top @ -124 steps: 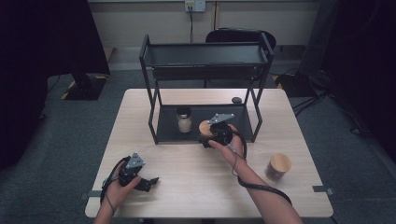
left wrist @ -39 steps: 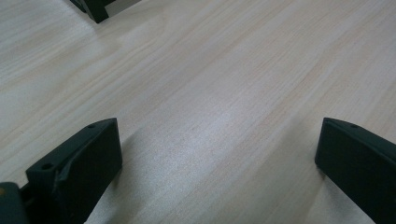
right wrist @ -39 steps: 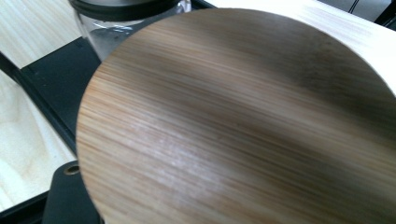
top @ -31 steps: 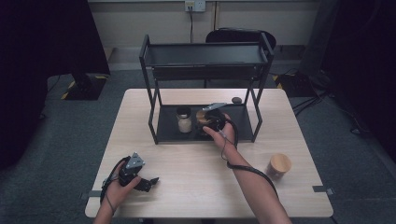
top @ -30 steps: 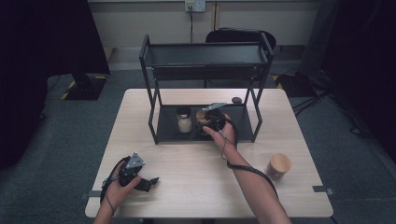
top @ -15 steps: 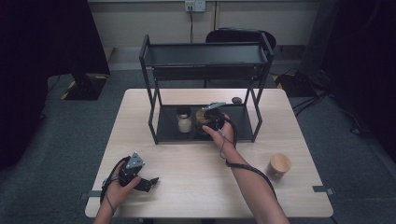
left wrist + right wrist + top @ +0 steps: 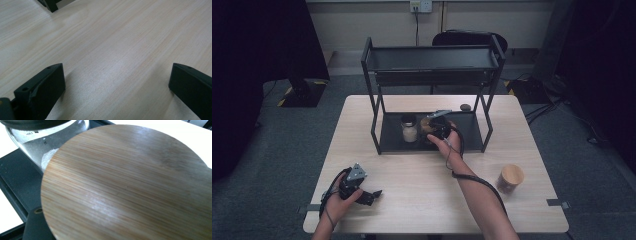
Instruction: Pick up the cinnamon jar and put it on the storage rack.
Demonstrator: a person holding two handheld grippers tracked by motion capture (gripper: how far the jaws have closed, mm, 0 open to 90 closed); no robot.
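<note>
My right gripper (image 7: pixel 435 128) is inside the lower tier of the black two-tier rack (image 7: pixel 432 55), closed down on a jar with a bamboo lid (image 7: pixel 428 126). In the right gripper view that round lid (image 7: pixel 130 185) faces the camera almost flat on, its grain running from lower left to upper right. From above the jar looks upright on the rack's bottom shelf (image 7: pixel 472 131), long axis vertical, though my hand hides most of it.

Just to its left stands a glass jar with a dark lid (image 7: pixel 409 128), also upright, with white powder in its lower part. Up close, its glass wall (image 7: pixel 47 147) sits just beside the bamboo lid; there is a small dark mark near its rim, too small for me to read. No other writing is legible.

My left gripper (image 7: pixel 369 195) rests low over the light wooden table (image 7: pixel 107 50) near the front edge, jaws spread wide with nothing between them.

Another bamboo-lidded jar (image 7: pixel 510 177) stands on the table, well apart to the right.
</note>
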